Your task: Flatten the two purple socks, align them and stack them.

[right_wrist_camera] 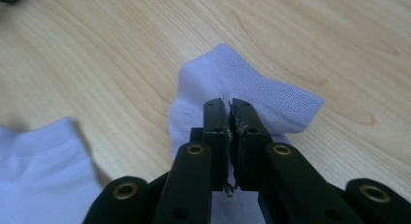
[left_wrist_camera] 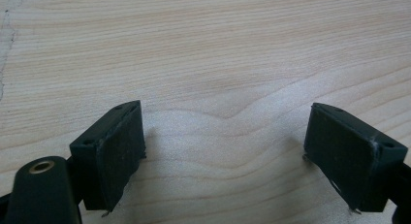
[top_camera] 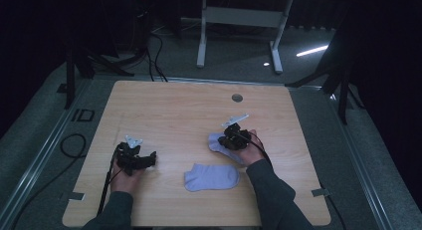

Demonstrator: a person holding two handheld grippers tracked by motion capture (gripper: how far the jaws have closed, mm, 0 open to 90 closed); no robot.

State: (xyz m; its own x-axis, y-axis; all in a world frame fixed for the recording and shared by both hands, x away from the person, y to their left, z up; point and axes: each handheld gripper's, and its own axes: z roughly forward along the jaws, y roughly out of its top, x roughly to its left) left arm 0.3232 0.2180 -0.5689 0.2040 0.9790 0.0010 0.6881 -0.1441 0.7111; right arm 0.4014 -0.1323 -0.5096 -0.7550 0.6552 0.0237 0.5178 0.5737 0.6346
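Observation:
Two pale lilac socks lie on the wooden table [top_camera: 169,110]. One sock [top_camera: 211,177] lies flat near the front middle; its edge also appears at the lower left of the right gripper view [right_wrist_camera: 39,166]. The other sock [top_camera: 215,142] [right_wrist_camera: 228,73] is bunched up under my right gripper [top_camera: 233,139] [right_wrist_camera: 230,105], whose jaws are shut on a fold of it. My left gripper [top_camera: 149,159] [left_wrist_camera: 225,136] rests low over bare wood at the left, open wide, with nothing between its pads [left_wrist_camera: 116,156].
A round cable hole [top_camera: 237,97] sits near the table's far edge. Tape marks [top_camera: 321,192] lie at the front corners. Cables [top_camera: 72,145] trail off the left side. A white desk frame [top_camera: 239,21] stands beyond the table.

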